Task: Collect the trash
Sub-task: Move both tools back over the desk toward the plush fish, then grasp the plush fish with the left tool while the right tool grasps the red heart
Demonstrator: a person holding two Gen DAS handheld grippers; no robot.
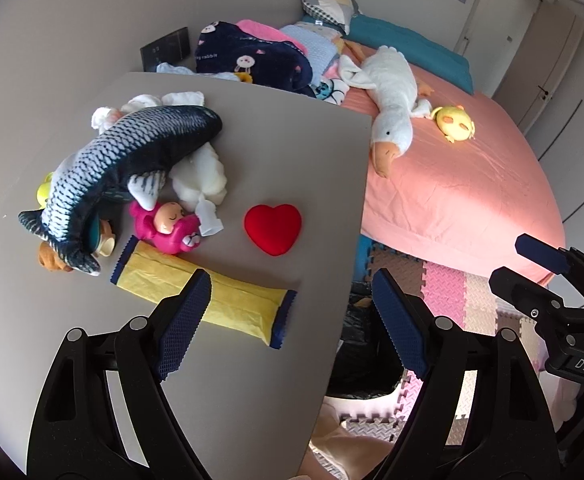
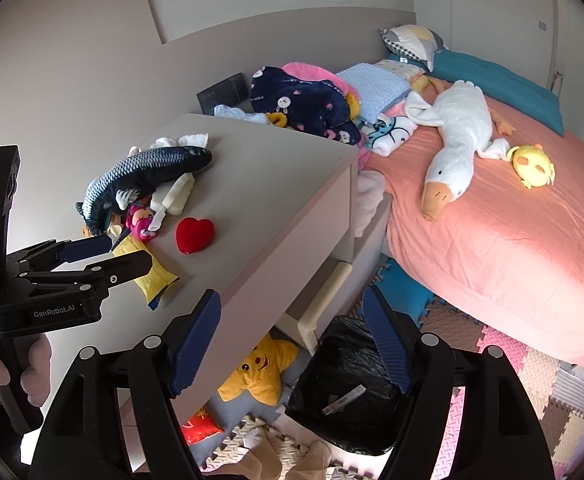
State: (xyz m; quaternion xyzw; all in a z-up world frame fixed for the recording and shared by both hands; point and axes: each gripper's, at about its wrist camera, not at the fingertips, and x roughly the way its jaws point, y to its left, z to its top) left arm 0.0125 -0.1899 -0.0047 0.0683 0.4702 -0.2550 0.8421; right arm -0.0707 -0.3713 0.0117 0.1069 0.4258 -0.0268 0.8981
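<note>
A yellow tissue pack with blue ends (image 1: 227, 300) lies on the grey cabinet top (image 1: 292, 152), just ahead of my left gripper (image 1: 287, 316), which is open and empty above it. The pack also shows in the right wrist view (image 2: 151, 276), partly hidden by the left gripper (image 2: 103, 256). My right gripper (image 2: 292, 336) is open and empty above a bin lined with a black bag (image 2: 352, 380) on the floor. A small wrapper (image 2: 344, 400) lies in the bag. The bin (image 1: 360, 352) shows beside the cabinet in the left wrist view, where the right gripper (image 1: 528, 264) also shows.
On the cabinet top lie a fish plush (image 1: 131, 168), a pink doll (image 1: 167, 228), a red heart (image 1: 273, 228) and white cloths (image 1: 199, 176). A bed (image 2: 492, 240) with a goose plush (image 2: 456, 140) stands at the right. A yellow star plush (image 2: 259, 372) and a red packet (image 2: 199, 424) lie on the floor mats.
</note>
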